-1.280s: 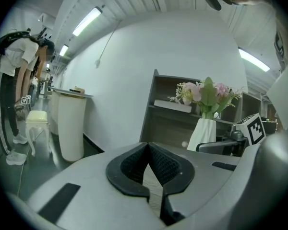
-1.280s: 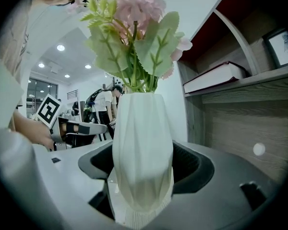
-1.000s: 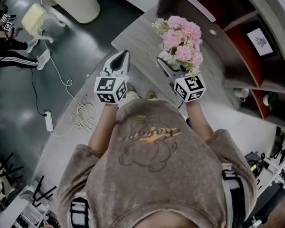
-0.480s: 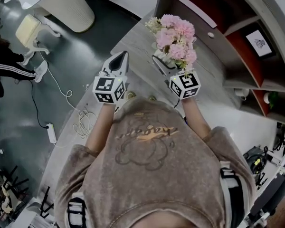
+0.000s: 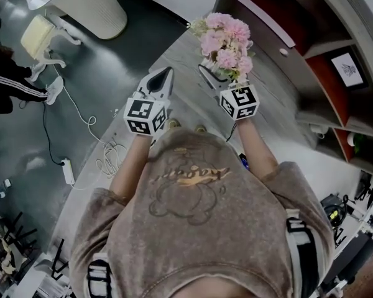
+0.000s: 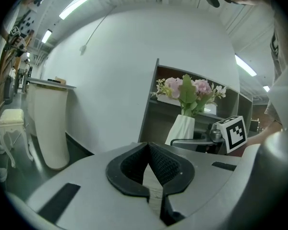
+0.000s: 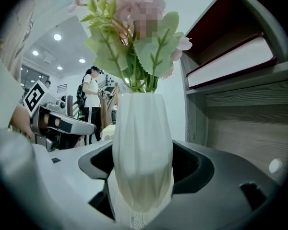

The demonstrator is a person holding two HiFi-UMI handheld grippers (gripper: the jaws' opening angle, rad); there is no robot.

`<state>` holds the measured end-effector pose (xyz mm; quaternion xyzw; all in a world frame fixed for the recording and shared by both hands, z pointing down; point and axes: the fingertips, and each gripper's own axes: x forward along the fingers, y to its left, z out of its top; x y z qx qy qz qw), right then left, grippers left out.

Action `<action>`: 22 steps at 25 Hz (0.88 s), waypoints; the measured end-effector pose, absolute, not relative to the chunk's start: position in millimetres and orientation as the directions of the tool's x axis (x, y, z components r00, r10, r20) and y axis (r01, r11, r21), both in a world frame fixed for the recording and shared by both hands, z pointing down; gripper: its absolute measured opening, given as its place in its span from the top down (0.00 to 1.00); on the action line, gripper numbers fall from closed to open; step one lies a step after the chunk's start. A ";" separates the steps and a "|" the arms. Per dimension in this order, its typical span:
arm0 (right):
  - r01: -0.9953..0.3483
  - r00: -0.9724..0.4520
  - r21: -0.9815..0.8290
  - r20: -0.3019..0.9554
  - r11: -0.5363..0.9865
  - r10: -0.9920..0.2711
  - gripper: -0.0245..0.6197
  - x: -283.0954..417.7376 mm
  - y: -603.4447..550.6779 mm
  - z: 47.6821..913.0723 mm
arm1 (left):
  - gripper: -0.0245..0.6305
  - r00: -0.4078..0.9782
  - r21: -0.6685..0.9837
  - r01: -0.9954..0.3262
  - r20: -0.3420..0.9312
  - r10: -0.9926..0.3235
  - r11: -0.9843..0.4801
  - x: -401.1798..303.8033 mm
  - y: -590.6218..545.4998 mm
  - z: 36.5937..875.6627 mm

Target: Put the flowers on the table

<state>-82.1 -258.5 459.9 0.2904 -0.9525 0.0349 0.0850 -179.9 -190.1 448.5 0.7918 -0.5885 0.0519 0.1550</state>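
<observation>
Pink flowers (image 5: pixel 224 37) stand in a ribbed white vase (image 7: pixel 143 152). My right gripper (image 7: pixel 144 164) is shut on the vase's lower body and holds it upright over the grey wooden table (image 5: pixel 177 54). I cannot tell whether the base touches the wood. In the head view the right gripper (image 5: pixel 206 74) sits under the blooms, which hide the vase. My left gripper (image 5: pixel 164 74) hovers to the left over the table edge, shut with nothing in it (image 6: pixel 148 150). From there the flowers (image 6: pixel 187 91) and vase (image 6: pixel 181 128) show to the right, beside the right gripper (image 6: pixel 201 141).
A grey shelf unit (image 5: pixel 311 73) with red-backed compartments rises right behind the table; books (image 7: pixel 230 61) lie on a shelf. A white cylindrical stand (image 5: pixel 99 5) and cables (image 5: pixel 109 151) are on the dark floor to the left. A person (image 7: pixel 92 104) stands far off.
My right gripper has carried the vase of flowers forward over the table, nearer the shelf. The left gripper has barely moved.
</observation>
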 end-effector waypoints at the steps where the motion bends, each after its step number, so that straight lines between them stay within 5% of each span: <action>1: -0.558 -0.817 -0.015 0.184 0.830 -0.546 0.44 -83.7 -262.9 462.7 | 0.93 0.300 0.188 -0.948 0.267 -0.916 -0.256 -180.5 -192.0 449.6; 22: -0.559 -0.804 0.024 0.228 0.829 -0.549 0.44 -120.6 -333.6 521.9 | 0.93 0.239 0.208 -0.962 0.325 -0.915 -0.178 -208.4 -200.7 468.3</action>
